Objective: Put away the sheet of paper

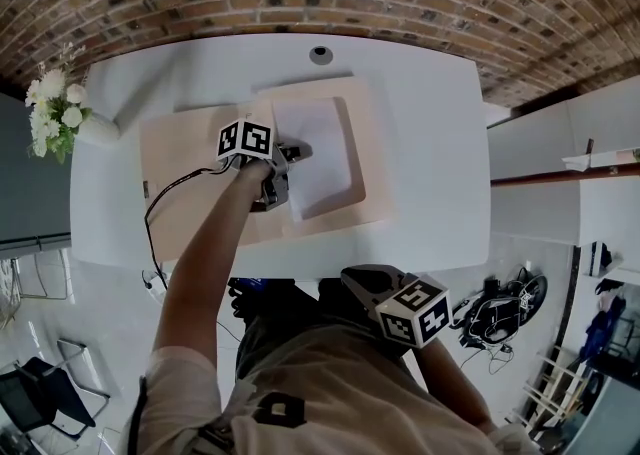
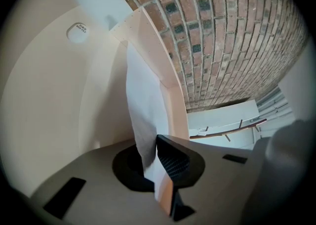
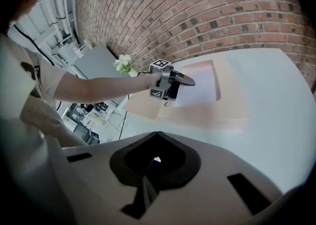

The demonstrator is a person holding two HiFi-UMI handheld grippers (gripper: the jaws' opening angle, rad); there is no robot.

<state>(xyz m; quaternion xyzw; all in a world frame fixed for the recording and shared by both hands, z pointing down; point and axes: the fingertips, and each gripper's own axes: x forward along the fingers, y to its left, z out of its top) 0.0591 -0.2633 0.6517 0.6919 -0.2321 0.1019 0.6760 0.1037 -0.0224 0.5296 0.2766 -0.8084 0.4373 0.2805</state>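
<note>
**Left gripper point(image 1: 288, 157) is pinching the sheet of paper point(image 1: 322, 148) by its edge, jaws clamped, the sheet reaching into the shallow tray point(image 1: 366, 133) on the bench point(image 1: 430, 113).**
The placing step is seemingly nearing its end: next, lay it flat and let go. Right gripper point(image 1: 352, 279) is waiting back, jaws clenched, empty.

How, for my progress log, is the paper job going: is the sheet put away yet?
Nearly. Done: the sheet of paper lies mostly over the peach tray's recess. In hand: the left gripper has its fingers shut on the sheet's near edge. Left: let go and pull clear. The right gripper is shut, empty, back by the person's body.
</note>
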